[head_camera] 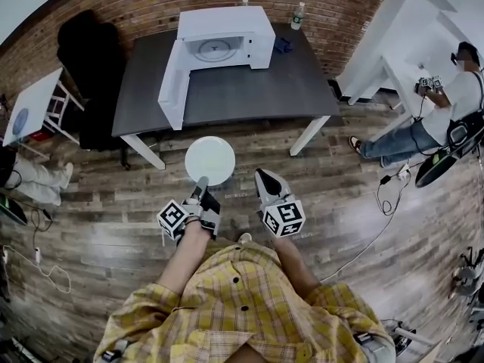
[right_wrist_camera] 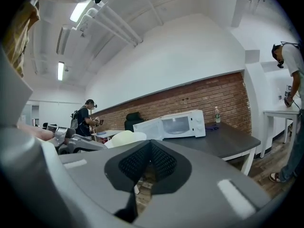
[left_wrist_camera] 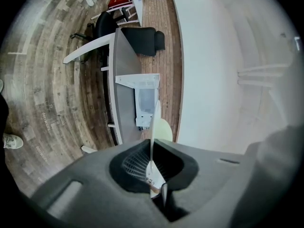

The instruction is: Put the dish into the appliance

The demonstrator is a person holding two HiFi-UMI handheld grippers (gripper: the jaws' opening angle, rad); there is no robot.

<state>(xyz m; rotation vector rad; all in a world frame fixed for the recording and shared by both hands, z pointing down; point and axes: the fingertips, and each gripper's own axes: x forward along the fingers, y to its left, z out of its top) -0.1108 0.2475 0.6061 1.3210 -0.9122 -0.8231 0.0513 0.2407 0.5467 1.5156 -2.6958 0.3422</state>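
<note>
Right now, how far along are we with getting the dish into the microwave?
Done: the microwave on the table has its door swung open. In hand: the left gripper is shut on the rim of the white plate, held over the floor short of the table. Left: carry the plate over and set it inside. The right gripper is shut and empty.

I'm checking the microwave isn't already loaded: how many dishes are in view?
1. The white dish is clamped by its rim in the left gripper, out over the floor before the table. The open microwave shows only its turntable.
</note>
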